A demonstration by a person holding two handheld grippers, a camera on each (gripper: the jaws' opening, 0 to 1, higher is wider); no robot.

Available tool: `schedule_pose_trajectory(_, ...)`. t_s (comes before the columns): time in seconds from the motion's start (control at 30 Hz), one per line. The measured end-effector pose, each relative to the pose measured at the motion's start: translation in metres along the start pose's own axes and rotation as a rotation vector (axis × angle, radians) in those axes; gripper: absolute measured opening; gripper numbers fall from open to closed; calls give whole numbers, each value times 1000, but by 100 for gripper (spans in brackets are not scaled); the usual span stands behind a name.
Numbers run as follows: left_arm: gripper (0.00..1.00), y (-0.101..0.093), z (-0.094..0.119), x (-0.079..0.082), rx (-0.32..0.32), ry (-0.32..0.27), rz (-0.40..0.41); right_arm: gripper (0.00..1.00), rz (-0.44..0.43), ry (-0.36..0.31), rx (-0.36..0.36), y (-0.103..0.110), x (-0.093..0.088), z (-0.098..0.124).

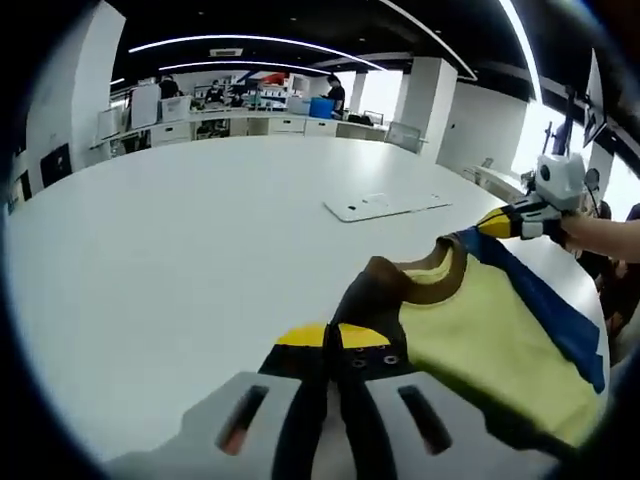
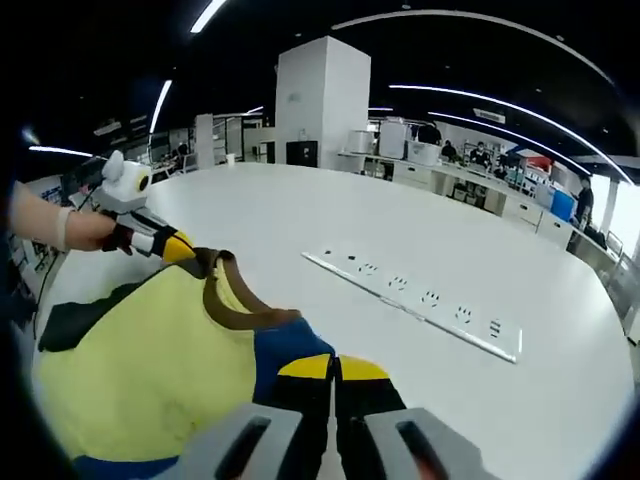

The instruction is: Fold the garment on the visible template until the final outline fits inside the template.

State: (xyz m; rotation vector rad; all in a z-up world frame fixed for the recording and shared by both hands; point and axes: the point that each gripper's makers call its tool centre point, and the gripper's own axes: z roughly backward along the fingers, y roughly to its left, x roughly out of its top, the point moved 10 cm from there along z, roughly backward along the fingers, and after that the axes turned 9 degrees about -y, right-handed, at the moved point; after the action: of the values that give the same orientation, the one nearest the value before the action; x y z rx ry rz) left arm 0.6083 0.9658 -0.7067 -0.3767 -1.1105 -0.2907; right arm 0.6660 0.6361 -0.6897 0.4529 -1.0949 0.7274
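Large white counter (image 1: 180, 250): broad, rounded, in an open office; no template outline can be made out on it.

Garment, a pale yellow knit shirt with brown collar band and blue and black shoulder panels (image 1: 480, 340): held up off the counter at its collar end, stretched between the two claws. In the right gripper view it (image 2: 140, 360) drapes to the near left, its lower part out of frame.

Flat white power strip with a row of sockets (image 2: 420, 300): lies on the counter to the right, well apart from the garment; also seen far off (image 1: 385, 205).

Left claw (image 1: 335, 350): yellow-tipped jaws together, clamped on the brown and black shoulder edge; seen from the other side (image 2: 172, 246), held by a person's hand (image 2: 90, 232).

Right claw (image 2: 335, 372): jaws together, clamped on the blue shoulder panel; seen at far right (image 1: 500, 222).

Risks, as judged: uneven tension between the claws may pull a thin shoulder edge free; a slack hem could bunch when laid, leaving an outline too wide; a low sweep right could snag the strip.
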Motion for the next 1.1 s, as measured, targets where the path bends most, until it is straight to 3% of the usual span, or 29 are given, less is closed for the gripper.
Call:
schedule_pose_trajectory(0.3, 0, 4, 1, 0, -15, -14, 10, 0, -19, 38, 12, 9, -5, 2)
schedule_pose_trajectory(0.37, 6, 3, 4, 2, -30, -28, 8, 0, -28, 25, 19, 12, -1, 5)
schedule_pose_trajectory(0.43, 22, 2, 5, 3, -41, -32, 12, 13, -94, -7, 35, 16, 3, 6)
schedule_pose_trajectory(0.5, 37, -1, 7, 6, -55, -38, -2, 32, -96, -9, 35, 18, 5, 8)
schedule_pose_trajectory(0.6, 51, -7, 10, 10, -95, -55, 1, 50, -111, 3, 42, 22, 5, 9)
schedule_pose_trajectory(0.67, 65, -13, 11, 13, -149, -65, 9, 61, -197, 14, 65, 29, 3, 12)
schedule_pose_trajectory(0.7, 75, -15, 11, 13, -159, -59, -1, 72, -259, 30, 81, 32, 2, 13)
schedule_pose_trajectory(0.73, 81, -18, 12, 13, -182, -62, -19, 80, -262, 23, 90, 34, 2, 13)
schedule_pose_trajectory(0.83, 91, -25, 16, 10, -218, -26, -24, 88, -186, 50, 102, 39, -2, 20)
schedule_pose_trajectory(1.1, 99, -34, 28, 16, -258, -19, -5, 100, -179, 45, 109, 44, 0, 42)
